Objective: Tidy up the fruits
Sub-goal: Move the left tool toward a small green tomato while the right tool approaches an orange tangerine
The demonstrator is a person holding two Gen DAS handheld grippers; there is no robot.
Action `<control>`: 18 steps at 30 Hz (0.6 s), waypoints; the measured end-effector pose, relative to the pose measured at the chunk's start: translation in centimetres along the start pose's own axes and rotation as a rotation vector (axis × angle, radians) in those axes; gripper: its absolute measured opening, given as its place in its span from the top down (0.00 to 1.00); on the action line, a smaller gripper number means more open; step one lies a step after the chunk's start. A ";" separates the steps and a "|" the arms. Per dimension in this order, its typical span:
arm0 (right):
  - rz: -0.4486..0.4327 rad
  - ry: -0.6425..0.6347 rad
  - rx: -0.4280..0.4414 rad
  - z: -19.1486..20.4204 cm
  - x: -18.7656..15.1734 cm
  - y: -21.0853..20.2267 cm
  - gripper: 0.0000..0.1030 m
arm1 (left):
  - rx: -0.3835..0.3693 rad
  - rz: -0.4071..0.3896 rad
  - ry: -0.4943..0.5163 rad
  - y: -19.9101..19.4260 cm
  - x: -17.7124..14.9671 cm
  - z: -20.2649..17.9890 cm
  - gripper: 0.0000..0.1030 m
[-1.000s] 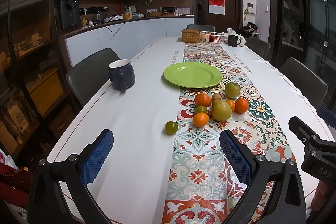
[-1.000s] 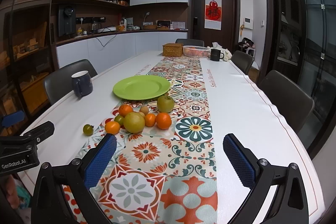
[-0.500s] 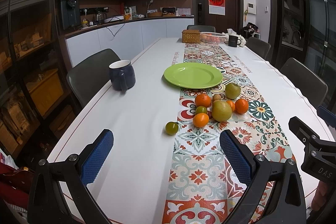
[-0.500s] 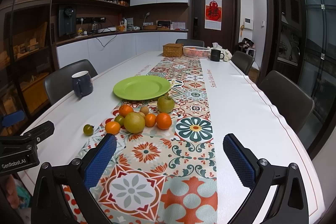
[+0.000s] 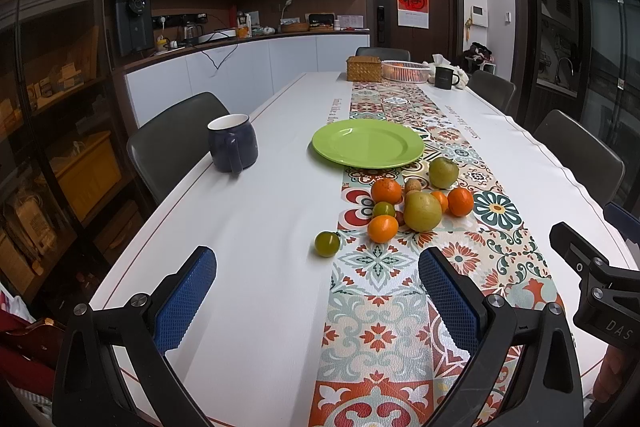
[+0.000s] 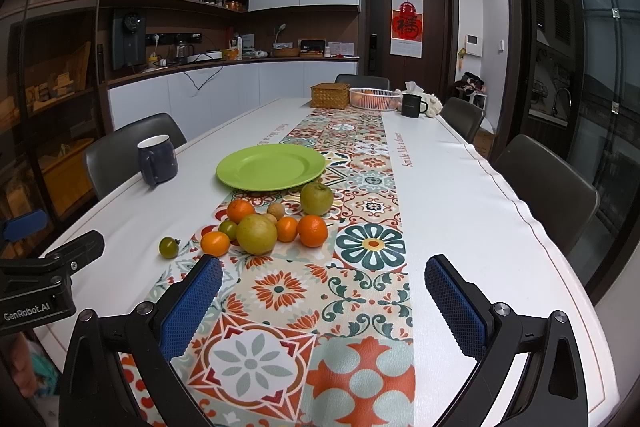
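White table (image 6: 472, 211) bare right of fruit cluster (image 6: 264, 227); both tools (image 5: 316, 291) (image 6: 324, 291) spread wide, empty.

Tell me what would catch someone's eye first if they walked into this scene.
Probably the cluster of loose fruit on the patterned table runner, oranges and greenish pieces bunched together. Just beyond it sits an empty lime-green plate, with a dark blue mug to its left. Both grippers, left gripper and right gripper, hover open in front of the fruit.
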State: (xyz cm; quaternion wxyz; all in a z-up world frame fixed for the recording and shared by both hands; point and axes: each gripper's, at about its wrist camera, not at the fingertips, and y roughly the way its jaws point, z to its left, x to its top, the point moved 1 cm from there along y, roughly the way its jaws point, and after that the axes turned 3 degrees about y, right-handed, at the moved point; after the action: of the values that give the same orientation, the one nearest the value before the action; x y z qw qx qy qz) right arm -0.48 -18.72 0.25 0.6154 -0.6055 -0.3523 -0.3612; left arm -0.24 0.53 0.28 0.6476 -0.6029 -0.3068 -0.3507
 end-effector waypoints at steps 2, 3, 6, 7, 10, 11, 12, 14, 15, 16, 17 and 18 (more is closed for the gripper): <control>0.001 0.000 -0.001 0.2 0.6 -0.3 0.01 | 0.001 -0.001 0.000 0.0 0.0 -0.1 0.00; 0.001 0.000 -0.001 0.3 0.7 -0.2 0.01 | 0.000 -0.001 0.000 0.0 0.0 -0.1 0.00; 0.002 -0.002 0.001 0.3 0.7 -0.1 0.01 | 0.001 -0.001 0.000 0.0 -0.1 -0.1 0.00; 0.003 -0.003 0.003 0.4 0.9 -0.2 0.01 | 0.001 -0.001 0.001 0.0 0.0 0.0 0.00; 0.006 -0.014 0.017 0.9 1.4 -0.6 0.01 | -0.001 -0.003 0.001 0.0 0.0 0.0 0.00; 0.007 -0.020 0.023 1.0 1.2 -0.4 0.01 | -0.005 -0.005 0.004 0.0 0.0 0.0 0.00; 0.009 -0.031 0.037 1.2 0.7 0.0 0.01 | -0.005 -0.006 0.007 0.1 0.0 0.1 0.00; 0.017 -0.055 0.069 1.7 0.8 0.2 0.01 | -0.005 -0.010 0.013 0.2 0.1 0.3 0.00; 0.024 -0.067 0.083 1.9 0.6 0.6 0.01 | -0.004 -0.013 0.019 0.3 0.2 0.4 0.00; 0.034 -0.078 0.100 2.2 0.6 0.9 0.01 | 0.000 -0.016 0.025 0.4 0.2 0.5 0.00; 0.042 -0.086 0.115 2.6 0.5 1.3 0.01 | 0.003 -0.017 0.030 0.6 0.2 0.6 0.01; 0.050 -0.097 0.137 2.9 0.5 1.7 0.01 | 0.001 -0.018 0.038 0.8 0.2 0.6 0.03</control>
State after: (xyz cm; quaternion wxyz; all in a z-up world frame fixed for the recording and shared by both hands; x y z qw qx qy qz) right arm 1.32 -15.78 -0.08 0.6462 -0.5875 -0.3906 -0.2911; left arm 0.54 1.17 0.07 0.6505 -0.5930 -0.3001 -0.3676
